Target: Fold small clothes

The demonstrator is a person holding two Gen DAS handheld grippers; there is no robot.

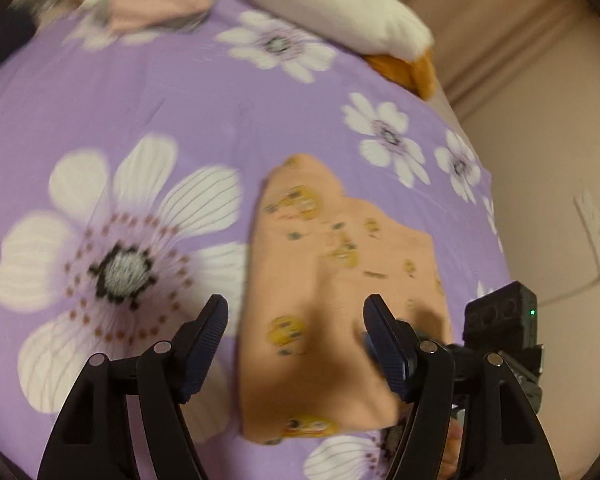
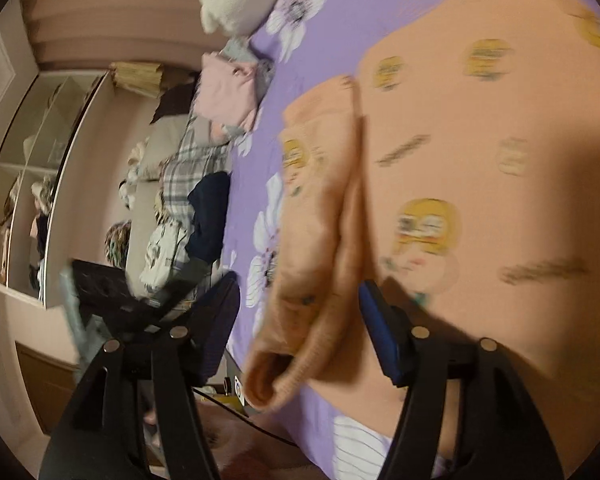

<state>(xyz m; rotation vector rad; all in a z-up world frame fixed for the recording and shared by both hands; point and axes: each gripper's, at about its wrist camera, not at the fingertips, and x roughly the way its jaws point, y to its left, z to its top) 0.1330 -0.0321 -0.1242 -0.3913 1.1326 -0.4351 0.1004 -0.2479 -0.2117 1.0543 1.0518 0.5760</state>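
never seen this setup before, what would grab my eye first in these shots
First, the peach garment printed with yellow cartoon faces, lying folded on the purple bedsheet with big white flowers. It fills most of the right wrist view, one sleeve doubled over along its left side. Both black claws, left claw and right claw, stand open over it, gripping nothing, and a white pillow sits at the bed's far edge.

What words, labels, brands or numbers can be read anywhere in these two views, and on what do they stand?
None can be read.
Peach garment: small dark marks among the yellow cartoon prints may be lettering, but they are too blurred to read.
Patterned fabric on the far side of the room: dark markings, too small and blurred to tell.
Purple floral sheet: flowers only, no text.
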